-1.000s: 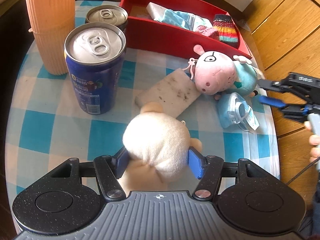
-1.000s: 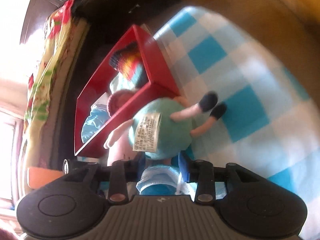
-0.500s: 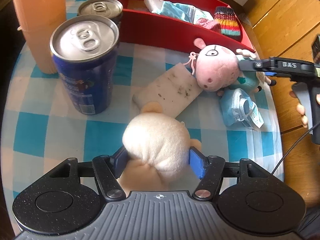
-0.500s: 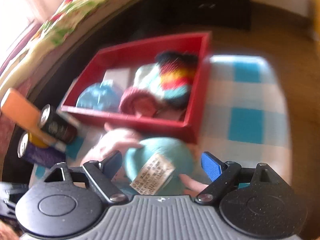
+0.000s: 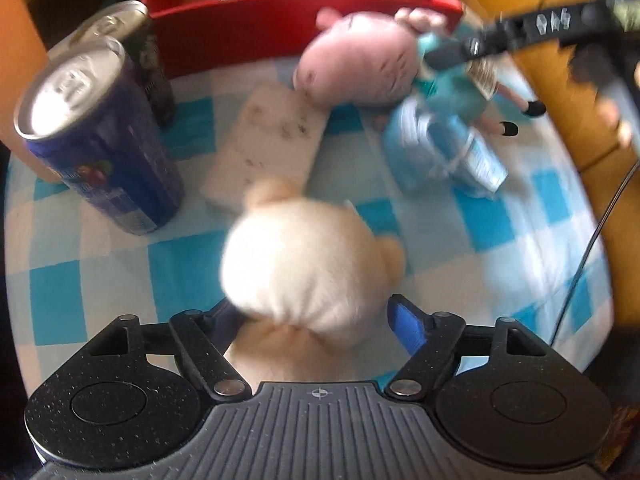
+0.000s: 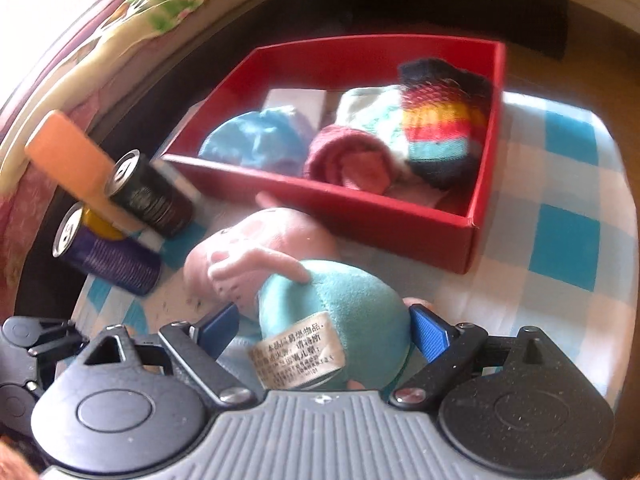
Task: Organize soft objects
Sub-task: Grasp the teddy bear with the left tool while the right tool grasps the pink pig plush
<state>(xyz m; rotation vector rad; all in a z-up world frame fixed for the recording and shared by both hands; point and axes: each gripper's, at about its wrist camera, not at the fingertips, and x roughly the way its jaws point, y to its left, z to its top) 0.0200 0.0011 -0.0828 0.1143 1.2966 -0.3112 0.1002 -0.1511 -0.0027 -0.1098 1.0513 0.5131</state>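
A: Left wrist view puts the left gripper (image 5: 316,316) astride the cream plush bear (image 5: 304,264) on the blue-checked counter (image 5: 500,240); its jaws have just been opening, and a gap shows at the blue pad on one side.

B: So the bear could stay behind or slide toward the dark blue drink can (image 5: 100,140).

A: Right wrist view: the right gripper (image 6: 324,324) has just spread its jaws around the pink pig plush in teal (image 6: 332,312), beside the red cardboard tray (image 6: 360,208).

B: Unpinched, it may roll off.
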